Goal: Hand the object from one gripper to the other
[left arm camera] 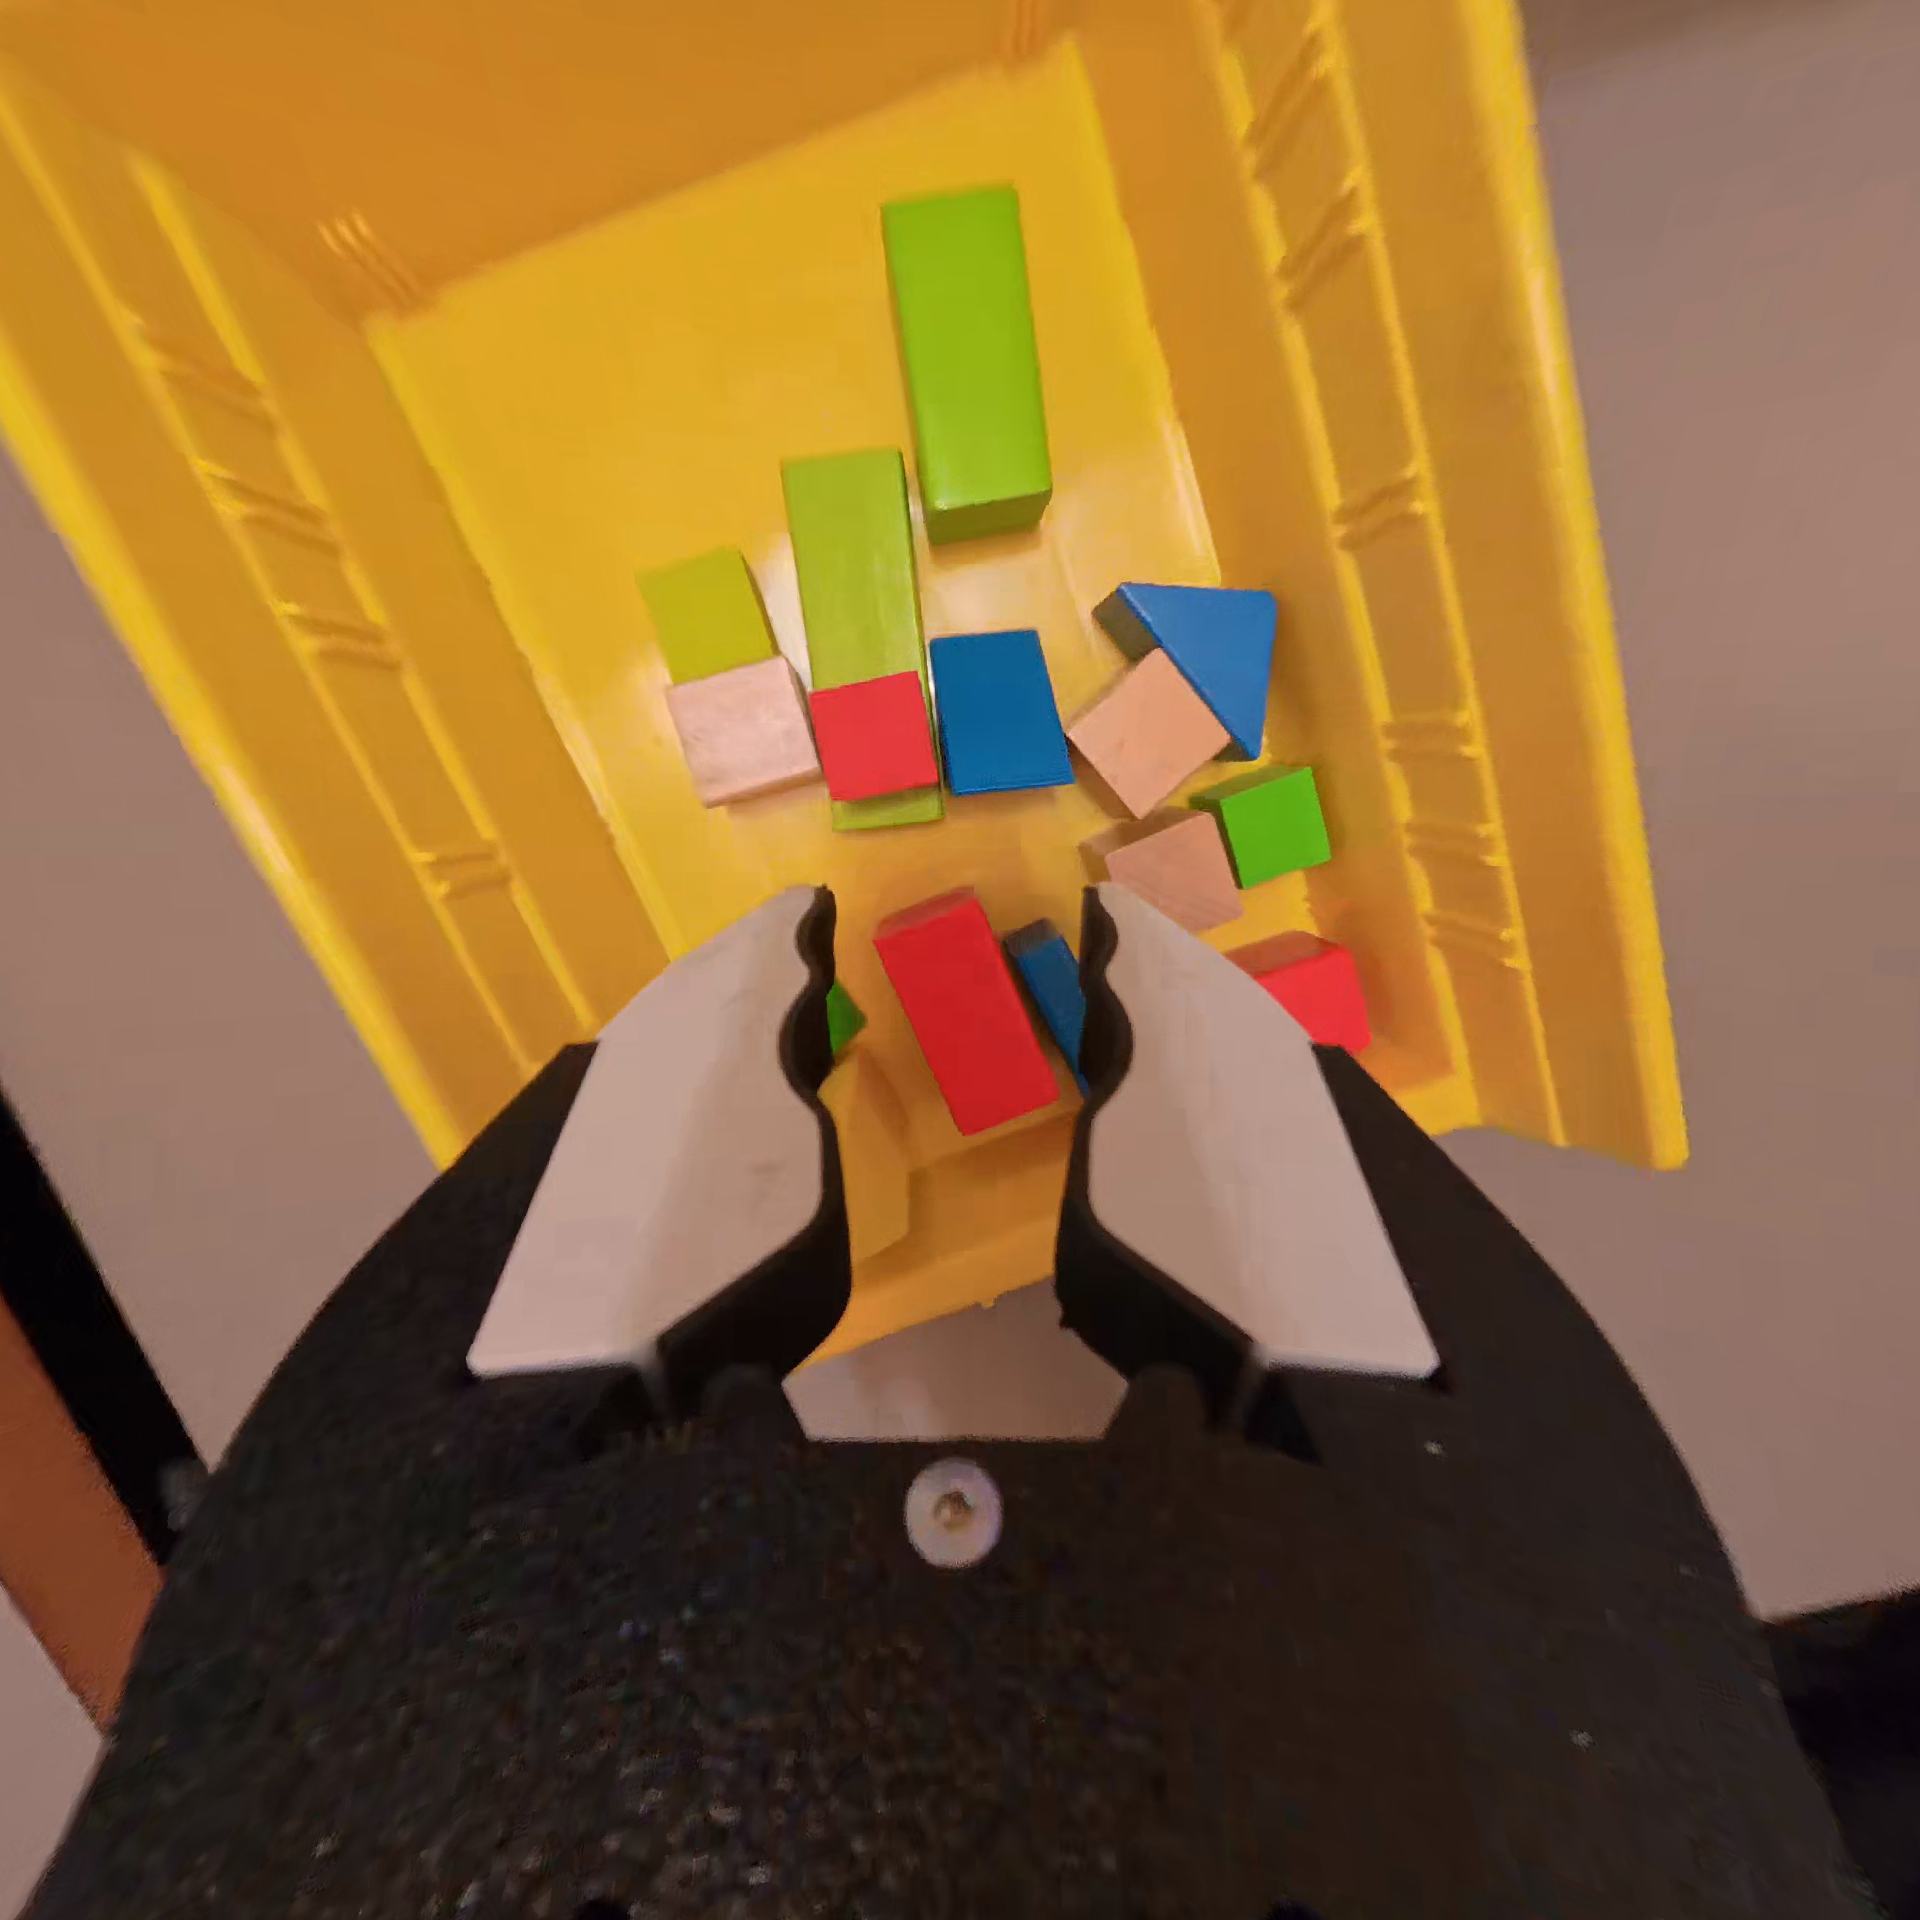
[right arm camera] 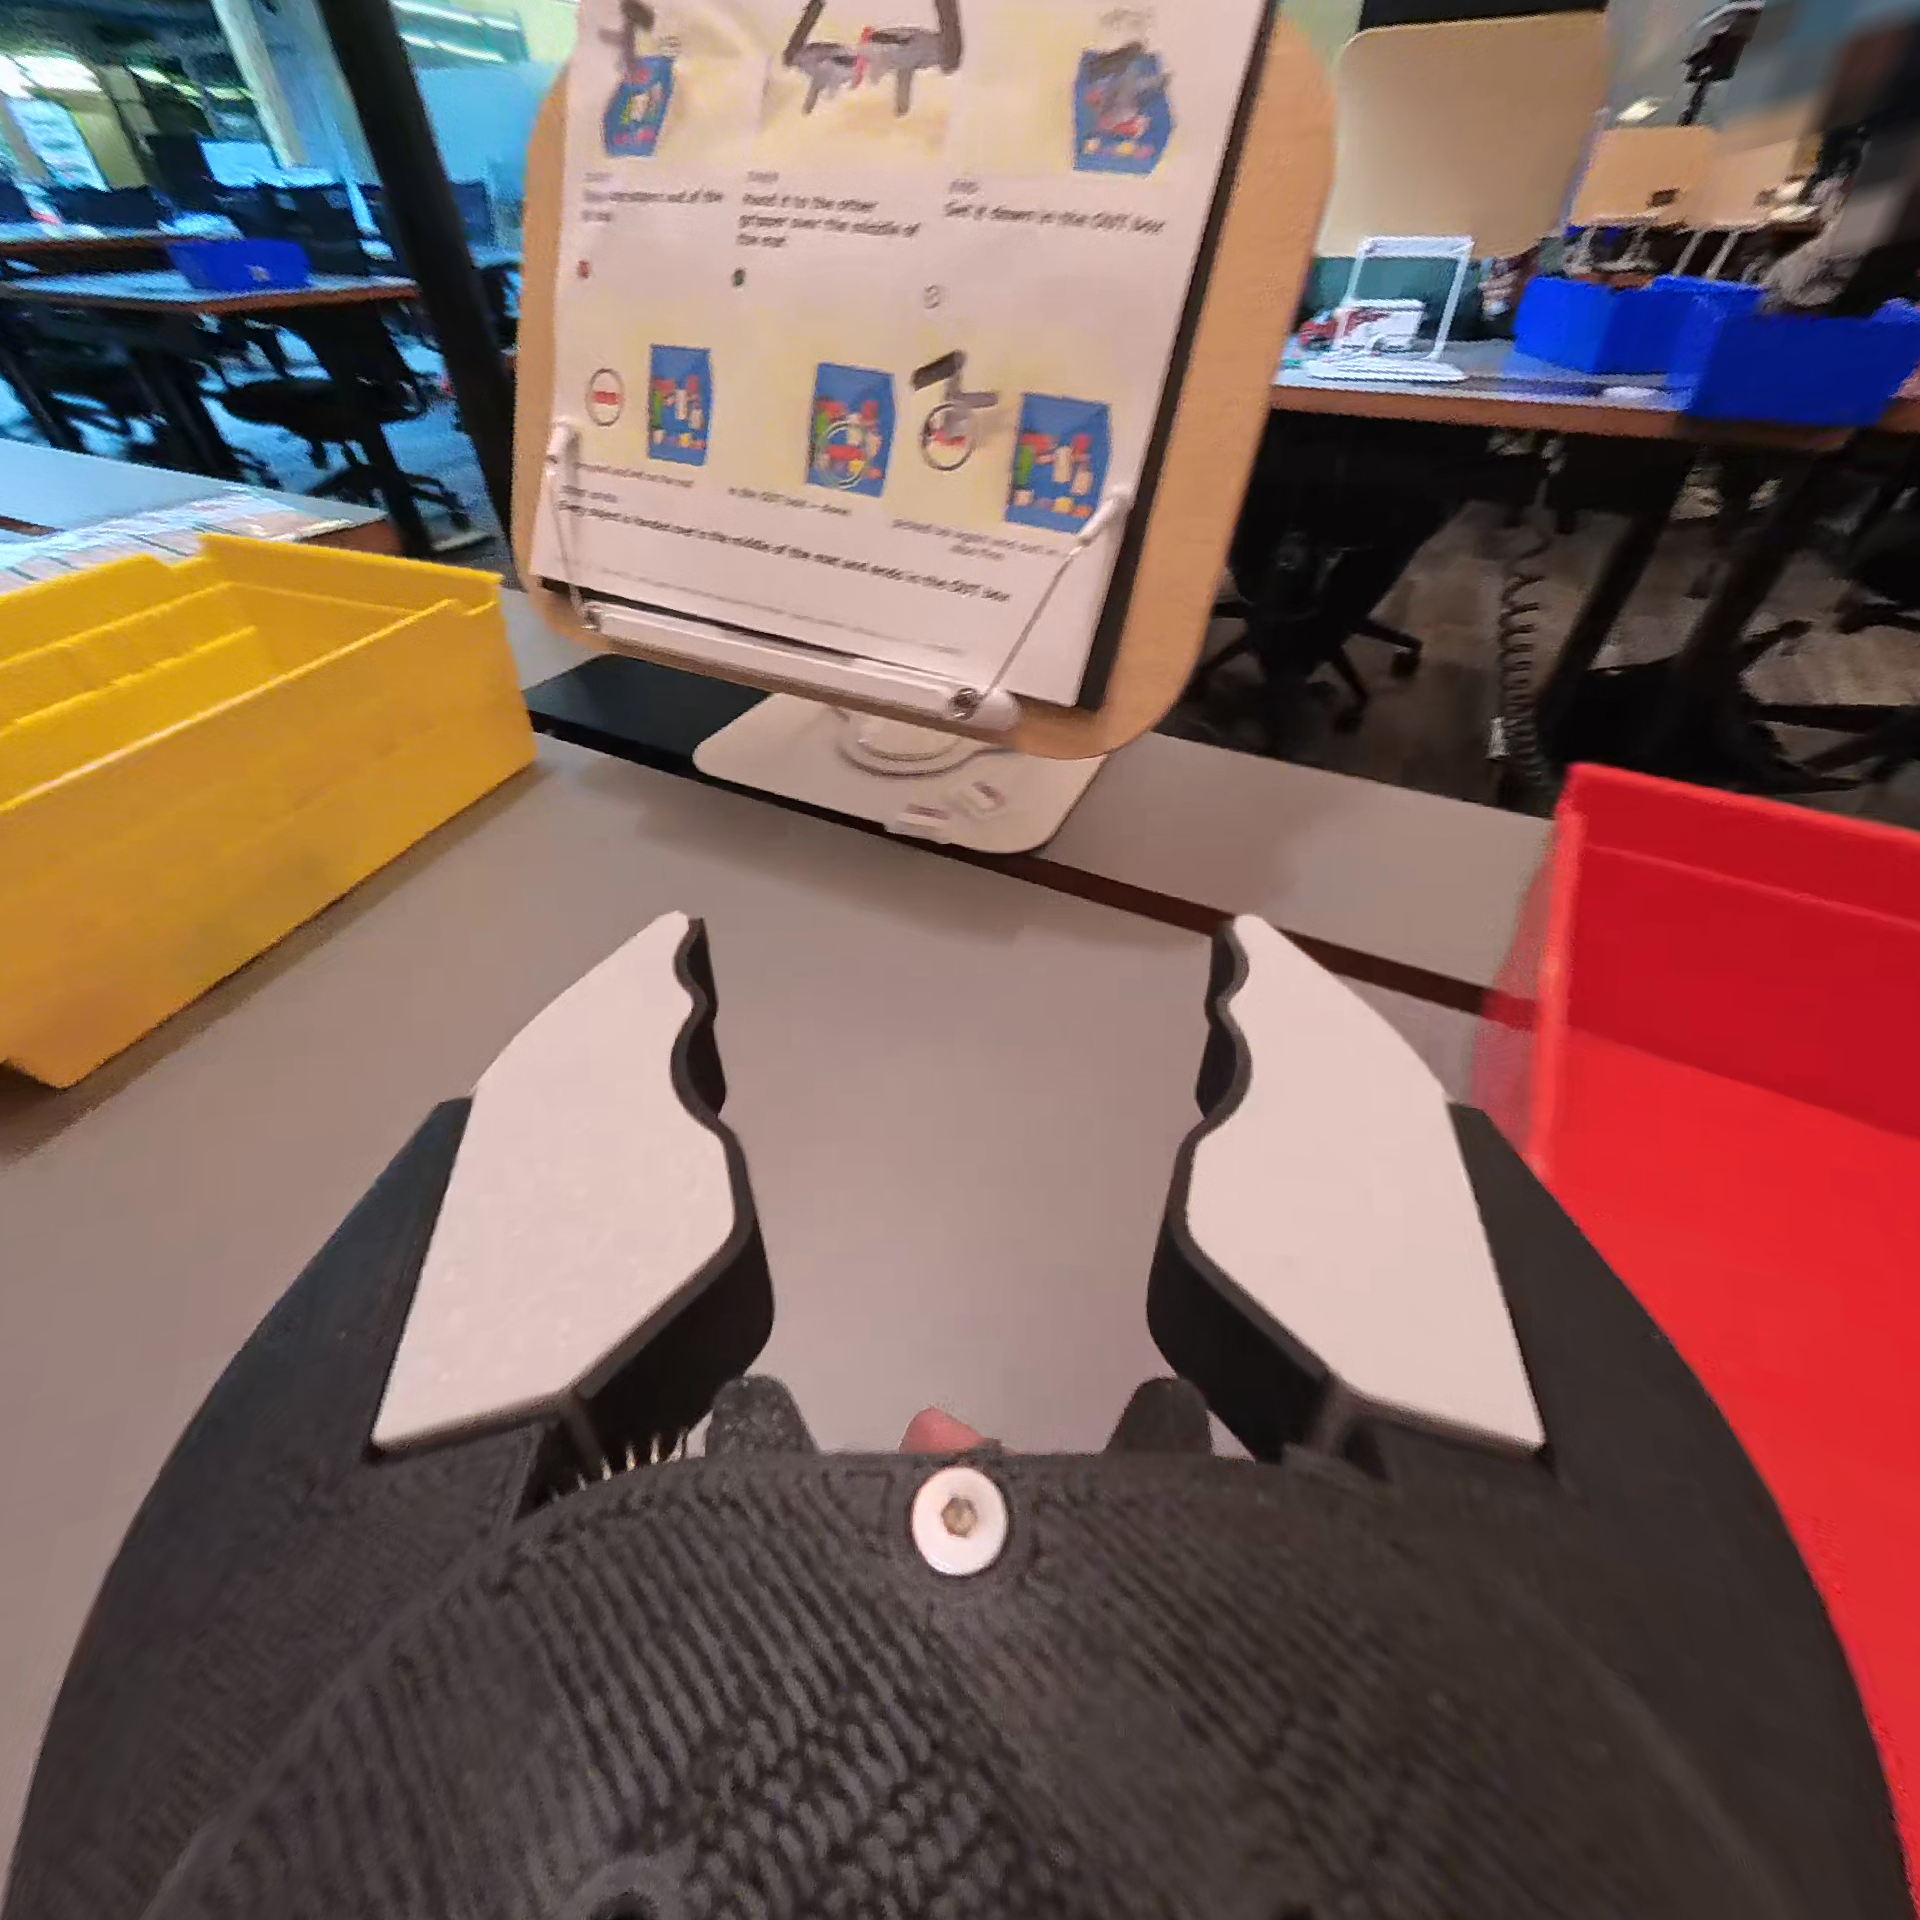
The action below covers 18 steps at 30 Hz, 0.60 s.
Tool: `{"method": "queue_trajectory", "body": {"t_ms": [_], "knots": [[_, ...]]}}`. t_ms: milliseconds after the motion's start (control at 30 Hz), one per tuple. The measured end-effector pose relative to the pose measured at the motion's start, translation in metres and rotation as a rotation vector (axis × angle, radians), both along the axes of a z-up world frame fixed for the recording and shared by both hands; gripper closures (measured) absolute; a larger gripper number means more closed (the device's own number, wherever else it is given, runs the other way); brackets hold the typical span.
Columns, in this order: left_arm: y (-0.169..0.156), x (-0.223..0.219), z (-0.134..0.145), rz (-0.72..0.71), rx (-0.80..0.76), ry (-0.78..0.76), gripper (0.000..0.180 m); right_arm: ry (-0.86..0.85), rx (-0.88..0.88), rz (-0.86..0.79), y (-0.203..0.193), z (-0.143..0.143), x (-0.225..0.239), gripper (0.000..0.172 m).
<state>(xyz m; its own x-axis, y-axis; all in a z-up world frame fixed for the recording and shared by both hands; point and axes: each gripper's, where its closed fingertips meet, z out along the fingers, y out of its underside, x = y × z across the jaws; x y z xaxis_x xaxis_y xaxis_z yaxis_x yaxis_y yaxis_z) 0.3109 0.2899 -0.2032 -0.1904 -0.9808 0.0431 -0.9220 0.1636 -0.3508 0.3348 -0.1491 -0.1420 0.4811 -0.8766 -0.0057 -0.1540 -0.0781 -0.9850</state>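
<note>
The long red block (left arm camera: 964, 1023) is a painted wooden bar with flat faces and squared edges, lying at a slant on the floor of the yellow bin (left arm camera: 499, 582) near its near end. A small blue block (left arm camera: 1051, 987) leans against its right side, and a sliver of green block (left arm camera: 844, 1018) shows at its left. The left gripper (left arm camera: 956, 935) hangs above the bin with its jaws moderately spread on either side of the red and blue blocks; the left pad stands clear of the red block, so nothing is clamped. Farther in lie long green blocks (left arm camera: 971, 353), a blue rectangle (left arm camera: 997, 712), a blue triangle (left arm camera: 1210, 649), plain wood cubes (left arm camera: 743, 743) and another red block (left arm camera: 1311, 987).

The right gripper (right arm camera: 961, 971) is spread wide and bare over a grey table (right arm camera: 935, 1039). The yellow bin (right arm camera: 208, 748) sits at far left, a red bin (right arm camera: 1745, 1091) at right. Straight ahead stands an instruction sheet (right arm camera: 883, 312) on a white stand. Beyond are office desks, chairs and blue bins (right arm camera: 1704, 348).
</note>
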Motion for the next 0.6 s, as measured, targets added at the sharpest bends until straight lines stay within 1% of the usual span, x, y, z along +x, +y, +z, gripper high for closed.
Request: {"method": "queue_trajectory", "body": {"t_ms": [33, 100, 200, 267, 367, 500, 533, 600], "knots": [[-0.001, 0.002, -0.008, 0.013, -0.015, 0.054, 0.136, 0.005, 0.017, 0.018, 0.005, -0.005, -0.002, 0.081], [0.002, 0.009, -0.020, 0.046, -0.024, 0.119, 0.138, 0.014, 0.045, 0.041, 0.010, -0.013, -0.007, 0.082], [0.009, 0.019, -0.033, 0.102, -0.021, 0.174, 0.140, 0.021, 0.040, 0.063, 0.010, -0.016, -0.015, 0.083], [0.011, 0.022, -0.039, 0.126, -0.023, 0.200, 0.141, -0.001, 0.022, 0.040, 0.003, -0.022, -0.016, 0.085], [0.013, 0.025, -0.045, 0.155, -0.004, 0.226, 0.143, 0.047, 0.038, 0.039, 0.000, -0.036, -0.016, 0.084], [0.004, 0.027, -0.051, 0.152, -0.004, 0.249, 0.144, 0.067, 0.040, 0.041, 0.000, -0.044, -0.014, 0.084], [0.003, 0.027, -0.052, 0.148, 0.008, 0.255, 0.143, 0.068, 0.037, 0.042, 0.000, -0.045, -0.014, 0.084], [0.010, 0.028, -0.055, 0.145, 0.084, 0.262, 0.143, 0.075, 0.033, 0.046, 0.002, -0.048, -0.014, 0.084]]}}
